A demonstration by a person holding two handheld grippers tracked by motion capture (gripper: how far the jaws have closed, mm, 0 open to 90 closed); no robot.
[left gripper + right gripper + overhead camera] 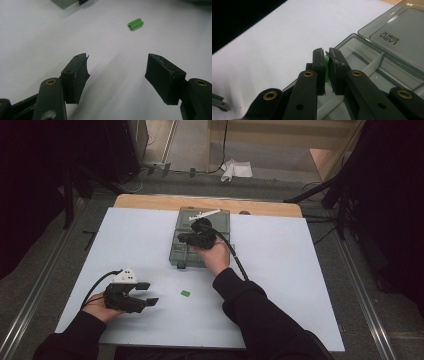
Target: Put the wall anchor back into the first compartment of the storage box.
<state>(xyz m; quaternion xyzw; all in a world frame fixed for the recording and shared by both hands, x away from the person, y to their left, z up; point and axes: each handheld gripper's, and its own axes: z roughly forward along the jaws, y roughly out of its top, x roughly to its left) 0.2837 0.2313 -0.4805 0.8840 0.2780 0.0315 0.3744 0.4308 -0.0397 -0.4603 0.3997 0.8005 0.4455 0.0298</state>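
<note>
A small green plastic piece [185, 293] lies on the white table top [280, 270]; in the left gripper view the same green piece [135, 24] sits ahead of the jaws. My left gripper [117, 75] rests low at the near left [147, 294], open, with nothing between its pads. My right gripper [325, 62] is shut on another small green piece [326, 71], pinched between its pads. It hovers over the near left part of an open grey compartment box [372, 67], also seen from above as the box [186, 249] under the right gripper [184, 239].
The box's clear lid [402, 35] lies open behind it, with white dividers [372, 66] inside. A white strip [205, 214] lies at the box's far end. The wooden table edge [150, 201] runs along the back; dark stands and cables surround the table.
</note>
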